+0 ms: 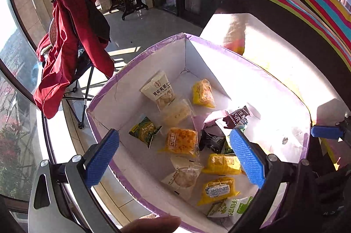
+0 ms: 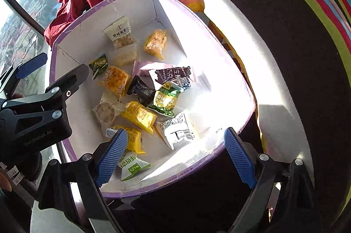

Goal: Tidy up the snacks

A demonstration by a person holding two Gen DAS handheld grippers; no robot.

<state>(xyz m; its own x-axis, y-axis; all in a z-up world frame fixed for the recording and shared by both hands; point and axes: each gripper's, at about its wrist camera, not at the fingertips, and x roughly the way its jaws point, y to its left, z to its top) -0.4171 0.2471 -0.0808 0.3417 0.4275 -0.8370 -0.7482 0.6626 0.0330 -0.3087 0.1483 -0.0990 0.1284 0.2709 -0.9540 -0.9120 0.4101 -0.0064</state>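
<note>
A white box with a purple rim [image 1: 133, 60] [image 2: 98, 5] holds several snack packets. Among them are a cream nut packet [image 1: 158, 88] [image 2: 119, 32], a brown chocolate packet [image 1: 237, 117] [image 2: 173, 74], an orange packet [image 1: 182, 140], yellow packets [image 2: 139, 115] and green ones [image 2: 165, 99]. My left gripper [image 1: 175, 156] hangs open over the box's near left side, nothing between its blue pads [image 1: 102, 158]. My right gripper [image 2: 175, 156] is open above the near rim, also empty. In the right wrist view the left gripper [image 2: 59, 68] shows at the box's left wall.
The box rests on a sunlit white cushion [image 1: 252, 40] against a striped, multicoloured cloth [image 1: 296, 2]. A folding chair draped with a red jacket [image 1: 70, 42] stands beyond the box by the windows. A person's fingertip [image 1: 153, 224] shows at the bottom edge.
</note>
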